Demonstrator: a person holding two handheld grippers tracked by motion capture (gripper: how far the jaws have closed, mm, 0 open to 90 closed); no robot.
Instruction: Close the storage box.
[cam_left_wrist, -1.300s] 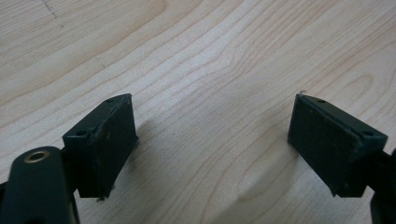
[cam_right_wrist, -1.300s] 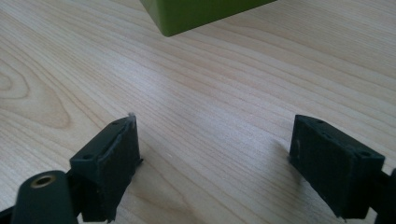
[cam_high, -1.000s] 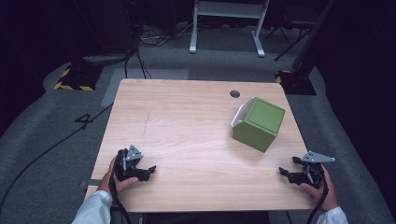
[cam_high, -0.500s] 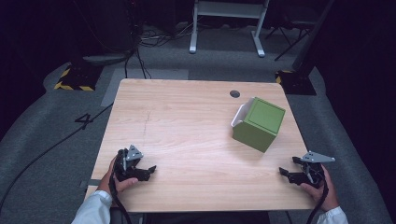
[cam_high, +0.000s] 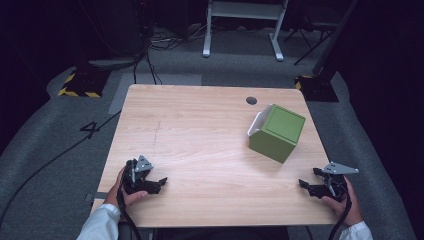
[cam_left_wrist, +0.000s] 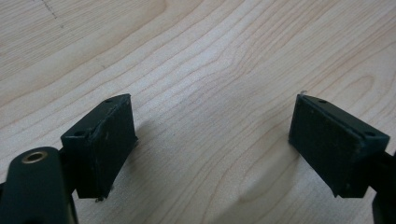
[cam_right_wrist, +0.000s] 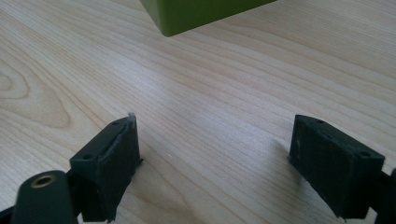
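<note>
I've got my left gripper (cam_high: 159, 182) down at the near left corner of the table (cam_high: 200, 130), held in my left hand (cam_high: 127, 192), and its jaws are spread wide with nothing between them. In the left gripper view the two black pads (cam_left_wrist: 105, 142) stand far apart over bare wood grain, each just above its own shadow on the surface.

Over on the other side, my right gripper (cam_high: 306, 186) sits at the near right corner in my right hand (cam_high: 345, 200), the grey three-cornered plate (cam_high: 339, 168) on top of it catching the light. Its jaws are spread wide too, and empty: the right gripper view shows both pads (cam_right_wrist: 109, 161) parted over plain tabletop.

Looking out from there, the green box (cam_high: 278, 133) is the thing nearest my right gripper. It sits on the right half of the table, farther in than the gripper and well apart from it, turned at an angle to the table edges. A white part (cam_high: 256, 124) shows along its left side. In the right gripper view its lower green corner (cam_right_wrist: 196, 14) hangs at the top edge, ahead of the open jaws.

Beyond the box, a small dark round hole (cam_high: 251, 100) marks the far part of the tabletop. Both white sleeves (cam_high: 100, 225) show at the bottom.
</note>
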